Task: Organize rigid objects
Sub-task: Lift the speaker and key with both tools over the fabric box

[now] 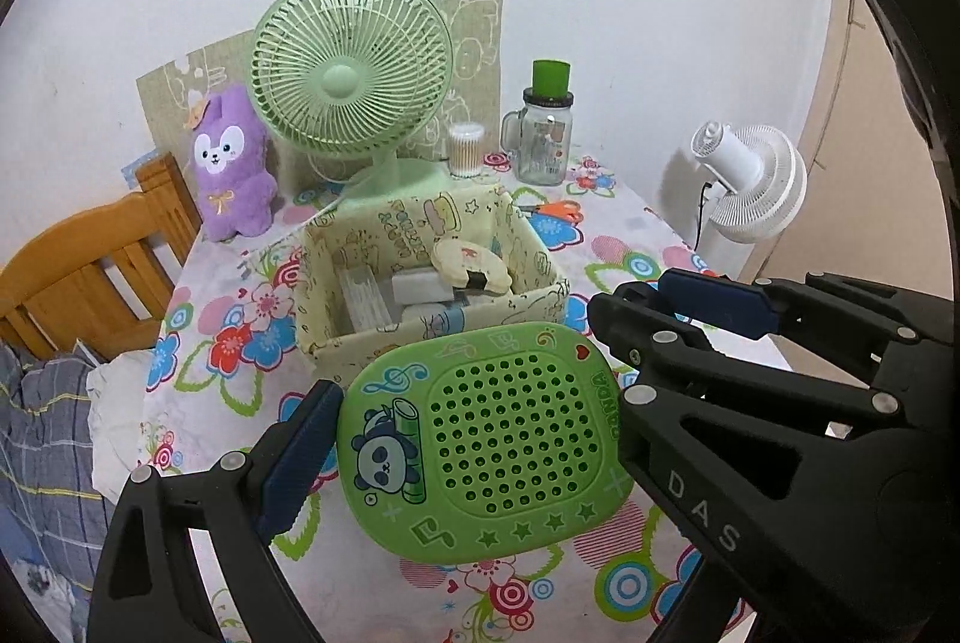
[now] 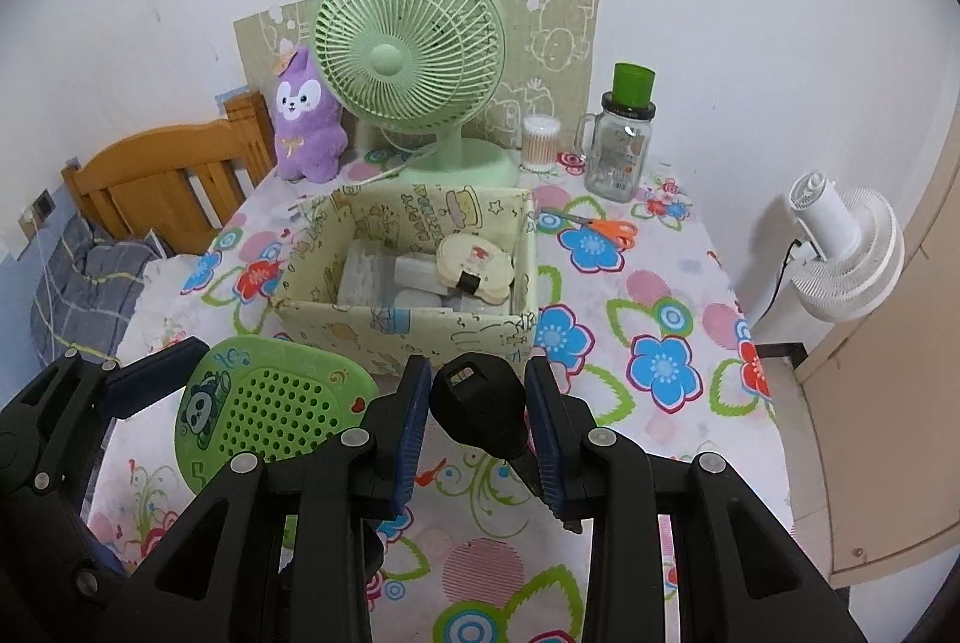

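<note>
Left gripper (image 1: 480,391) clamps green panda case (image 1: 486,442), above table (image 1: 636,247) at box's 7 o'clock. Right gripper (image 2: 479,418) clamps black tool (image 2: 480,412), at box's 6 o'clock. Box (image 2: 408,325) holds cream case (image 2: 477,268), white packets (image 2: 414,274).

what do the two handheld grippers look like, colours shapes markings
Both are matte black plastic linkage frames with triangular cut-outs and round silver rivets at the joints. Each of the fingers ends in a flat, ribbed dark blue pad. The left gripper shows in its own view; the right gripper looks the same. White letters "DAS" are printed on one arm, seen in the left wrist view. No cables, hands or sleeves show.
</note>
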`<state>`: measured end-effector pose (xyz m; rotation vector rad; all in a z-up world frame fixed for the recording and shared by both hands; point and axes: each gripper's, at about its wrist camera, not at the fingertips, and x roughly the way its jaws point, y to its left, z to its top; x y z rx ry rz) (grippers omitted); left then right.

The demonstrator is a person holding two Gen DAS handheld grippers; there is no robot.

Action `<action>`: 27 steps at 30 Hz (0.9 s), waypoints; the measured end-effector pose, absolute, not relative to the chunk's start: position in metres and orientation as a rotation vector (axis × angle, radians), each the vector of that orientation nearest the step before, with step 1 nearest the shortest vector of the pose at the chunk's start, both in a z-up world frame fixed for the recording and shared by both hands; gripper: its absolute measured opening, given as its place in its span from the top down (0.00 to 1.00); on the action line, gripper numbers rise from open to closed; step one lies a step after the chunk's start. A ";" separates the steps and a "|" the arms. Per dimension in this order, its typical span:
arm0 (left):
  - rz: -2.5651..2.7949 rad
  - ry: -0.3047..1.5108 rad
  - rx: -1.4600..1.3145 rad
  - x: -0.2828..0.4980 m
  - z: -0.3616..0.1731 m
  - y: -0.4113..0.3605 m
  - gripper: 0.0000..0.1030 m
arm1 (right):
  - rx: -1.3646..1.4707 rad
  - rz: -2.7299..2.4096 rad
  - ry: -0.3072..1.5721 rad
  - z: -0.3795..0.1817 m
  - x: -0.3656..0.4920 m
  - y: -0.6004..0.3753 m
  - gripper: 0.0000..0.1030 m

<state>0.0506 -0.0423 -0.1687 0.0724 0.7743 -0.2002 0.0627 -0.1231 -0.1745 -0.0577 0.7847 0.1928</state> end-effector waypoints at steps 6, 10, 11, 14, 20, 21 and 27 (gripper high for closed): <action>-0.194 0.747 0.067 0.055 -0.156 -0.038 0.07 | -0.053 0.189 0.770 -0.162 0.066 -0.120 0.66; -0.190 0.732 0.066 0.060 -0.150 -0.034 0.07 | -0.056 0.192 0.757 -0.155 0.071 -0.117 0.66; -0.187 0.728 0.065 0.062 -0.148 -0.033 0.07 | -0.056 0.195 0.755 -0.154 0.073 -0.116 0.66; -0.180 0.724 0.065 0.067 -0.146 -0.032 0.07 | -0.057 0.200 0.750 -0.152 0.078 -0.113 0.66; -0.169 0.722 0.060 0.079 -0.145 -0.028 0.07 | -0.063 0.206 0.746 -0.150 0.092 -0.110 0.66; -0.168 0.722 0.059 0.081 -0.145 -0.028 0.07 | -0.064 0.207 0.746 -0.150 0.095 -0.109 0.66; -0.163 0.722 0.056 0.094 -0.145 -0.026 0.07 | -0.066 0.212 0.751 -0.149 0.109 -0.108 0.66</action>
